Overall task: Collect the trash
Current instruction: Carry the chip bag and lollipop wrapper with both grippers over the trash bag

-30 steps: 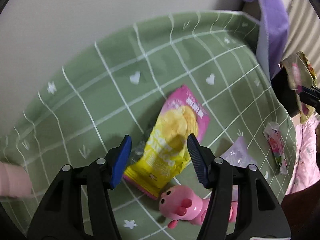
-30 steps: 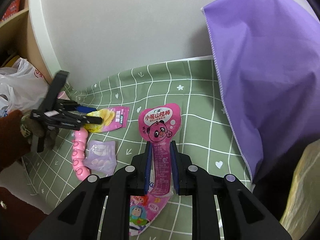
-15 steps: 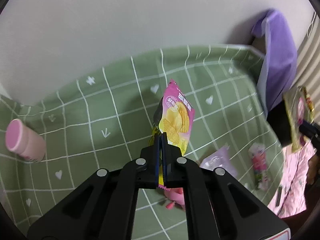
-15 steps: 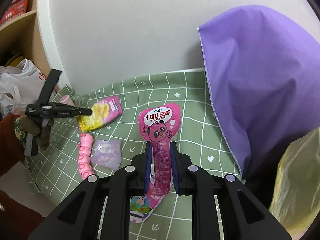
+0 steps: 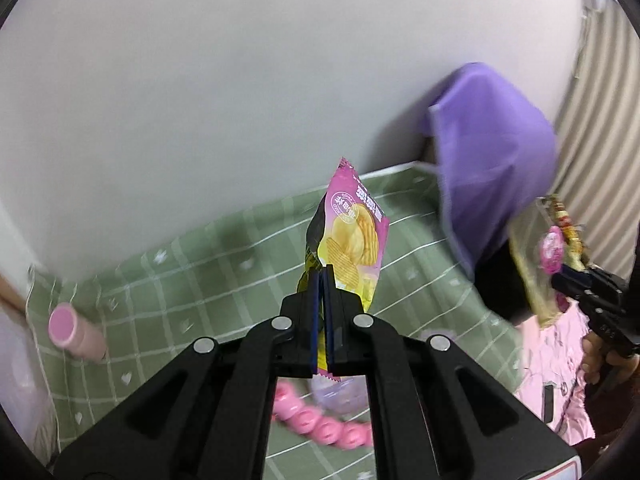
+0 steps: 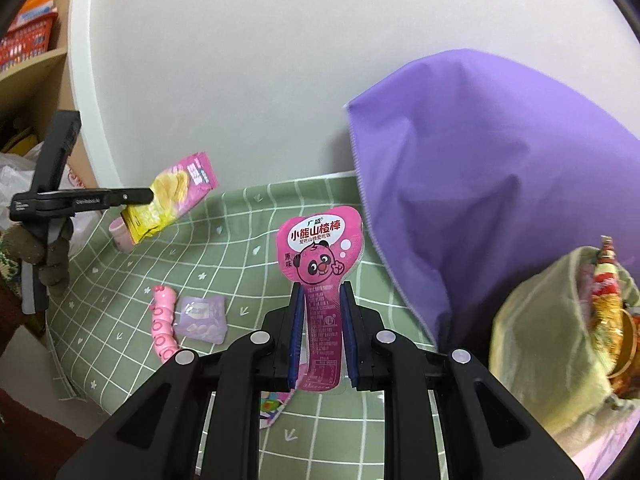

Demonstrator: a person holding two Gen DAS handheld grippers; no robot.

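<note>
- While both tools are off the green checked tablecloth (image 6: 224, 256), each one carries a piece of trash in the air above it.
- The left gripper (image 5: 321, 280) has its jaws pressed fully together on the lower edge of a crinkled pink-and-yellow foil crisp packet (image 5: 352, 236), which stands up clear of the cloth.
- The right gripper (image 6: 322, 300) is clamped partway on the narrow stem of a flat pink plastic sweet wrapper with a cartoon bear face (image 6: 320, 248).
- Both wrappers look very light, thin and floppy; the glossy film is probably slippery, so a pinch well in from the edge seems safer than one at the very tip.
- A soft purple fabric bag (image 6: 492, 184) hangs at the right, near both held items; it looks like the likely place for them.
- Left on the cloth are a pale lilac clear packet (image 6: 200, 316), a pink segmented plastic toy (image 6: 162, 320) just beside it, and a small pink cup (image 5: 72, 330) further off.
</note>
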